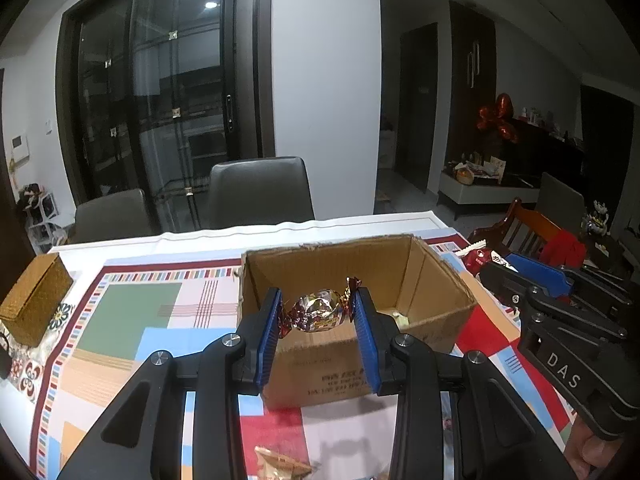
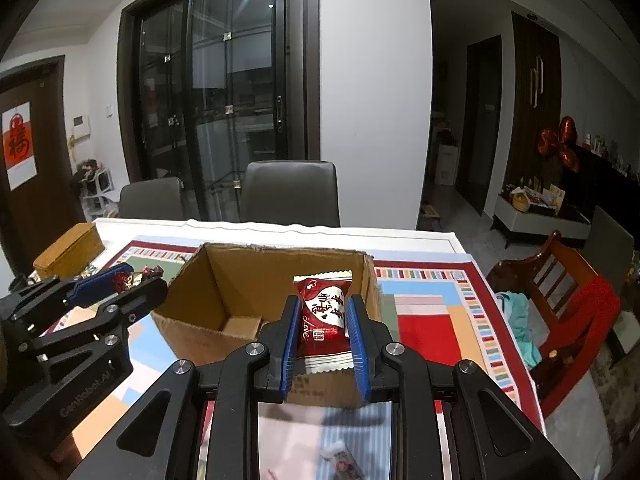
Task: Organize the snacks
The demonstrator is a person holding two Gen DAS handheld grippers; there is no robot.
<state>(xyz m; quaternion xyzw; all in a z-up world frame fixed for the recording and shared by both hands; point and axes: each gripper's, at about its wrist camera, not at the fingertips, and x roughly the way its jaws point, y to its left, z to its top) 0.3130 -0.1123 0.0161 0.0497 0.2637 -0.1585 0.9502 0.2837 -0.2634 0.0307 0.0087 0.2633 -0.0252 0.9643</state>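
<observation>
Gripping a foil-wrapped candy (image 1: 318, 312) between its blue pads, the left gripper (image 1: 316, 314) hangs over the near wall of the open cardboard box (image 1: 436, 280), dead centre in its own view. The right gripper (image 2: 322, 316), at 3 o'clock of the left one, clamps a red snack packet (image 2: 324, 312) above the same box. A golden box (image 1: 34, 300) sits at 9 o'clock on the patterned tablecloth (image 1: 132, 312).

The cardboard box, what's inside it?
Mostly bare brown bottom shows inside the cardboard box, plus a small pale thing in one corner. The near wall, the grippers and their snacks cover the rest, so more could be hiding.
</observation>
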